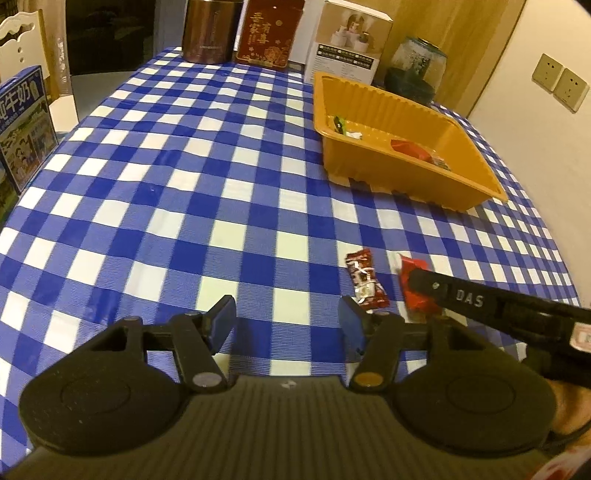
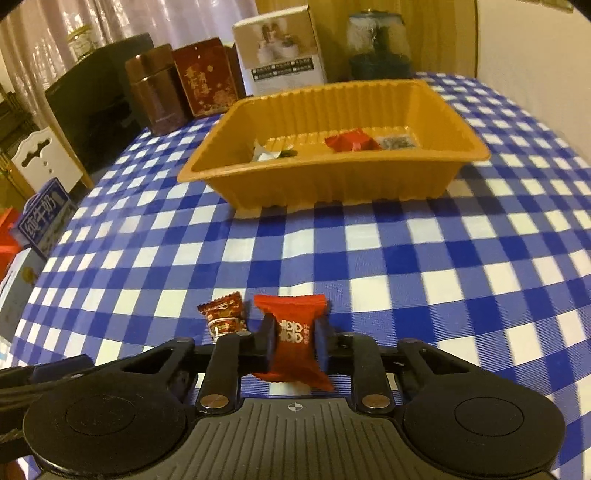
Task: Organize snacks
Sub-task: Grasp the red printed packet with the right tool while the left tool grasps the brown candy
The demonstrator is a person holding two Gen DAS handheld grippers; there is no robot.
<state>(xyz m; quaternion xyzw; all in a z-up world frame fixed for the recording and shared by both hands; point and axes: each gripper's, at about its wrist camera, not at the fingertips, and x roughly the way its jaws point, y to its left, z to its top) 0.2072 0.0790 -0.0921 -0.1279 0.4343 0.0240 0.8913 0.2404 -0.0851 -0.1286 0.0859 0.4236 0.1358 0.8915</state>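
An orange plastic tray (image 2: pixel 332 184) stands on the blue checked tablecloth and holds several wrapped snacks; it also shows in the left wrist view (image 1: pixel 406 177). My right gripper (image 2: pixel 295 341) is shut on a red candy packet (image 2: pixel 291 317) low over the cloth; the same packet (image 1: pixel 412 266) shows under the right gripper's finger in the left wrist view. A brown-red wrapped candy (image 2: pixel 225 317) lies just left of it, also seen in the left wrist view (image 1: pixel 364 277). My left gripper (image 1: pixel 288 321) is open and empty, just left of that candy.
At the table's far edge stand a brown tin (image 1: pixel 210 29), a red gift box (image 1: pixel 269 33), a white carton (image 1: pixel 351 40) and a glass jar (image 1: pixel 417 66). A blue milk box (image 1: pixel 22 125) stands at the left edge. A wall with sockets (image 1: pixel 557 81) is on the right.
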